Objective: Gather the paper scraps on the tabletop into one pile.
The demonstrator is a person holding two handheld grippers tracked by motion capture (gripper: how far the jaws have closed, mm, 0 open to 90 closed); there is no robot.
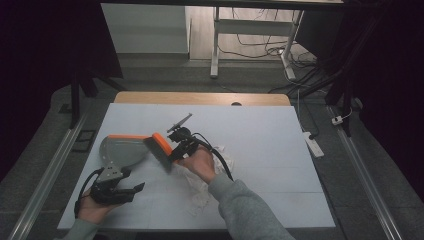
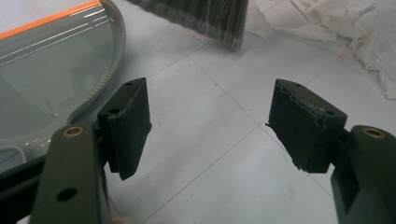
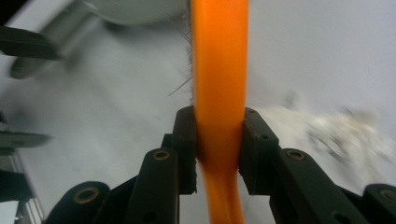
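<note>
- Brush (image 1: 161,148): an orange-backed hand brush is clamped by its handle between the jaws of the right gripper (image 1: 175,152), which are closed tight on it; the bristles point down and left, toward the tabletop (image 1: 270,150).
- Dustpan (image 1: 122,150): a grey pan with an orange edge lies flat just left of the brush; the bristles hang at its open lip.
- Long axis: the brush head is angled diagonally across the pan's mouth, so a sweep toward the left is judged to carry debris into the pan.
- Crumpled paper (image 1: 200,187): white scraps lie beneath and behind the right hand (image 1: 199,165), on the far side of the brush from the pan.
- Left gripper (image 1: 131,192): the jaws are spread wide with nothing between them; it is held near the pan's rear corner, which is seen at upper left of the left gripper view (image 2: 56,65). It is the nearer one for steadying the pan.
- Obstructions: no object is seen between brush and pan.
</note>
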